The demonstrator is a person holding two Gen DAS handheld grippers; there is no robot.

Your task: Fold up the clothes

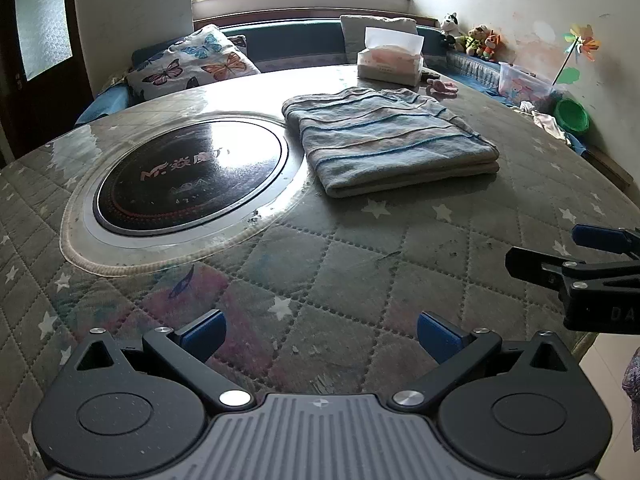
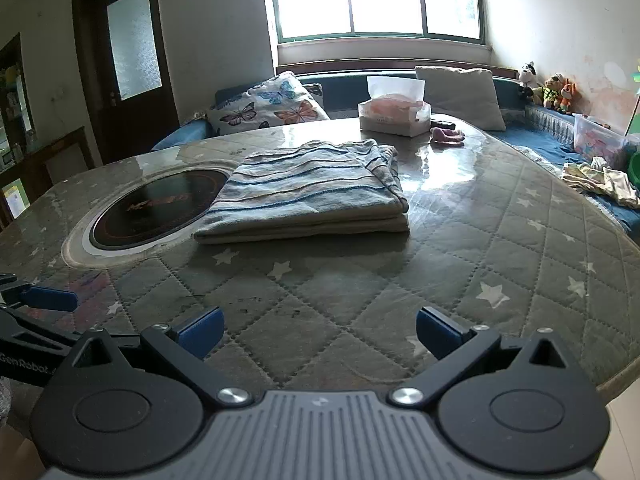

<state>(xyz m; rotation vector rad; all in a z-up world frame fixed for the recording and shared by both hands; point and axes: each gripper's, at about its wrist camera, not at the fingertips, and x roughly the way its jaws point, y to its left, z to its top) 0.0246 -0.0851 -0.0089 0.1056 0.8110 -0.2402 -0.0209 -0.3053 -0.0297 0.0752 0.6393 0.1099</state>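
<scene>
Both grippers [image 1: 321, 334] [image 2: 320, 332] agape (empty), well short of folded striped garment [image 1: 384, 140].

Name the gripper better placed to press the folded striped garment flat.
Probably the right gripper: the folded striped garment lies almost straight ahead of it. From the left gripper it sits off to the right. Both are open and empty.
</scene>
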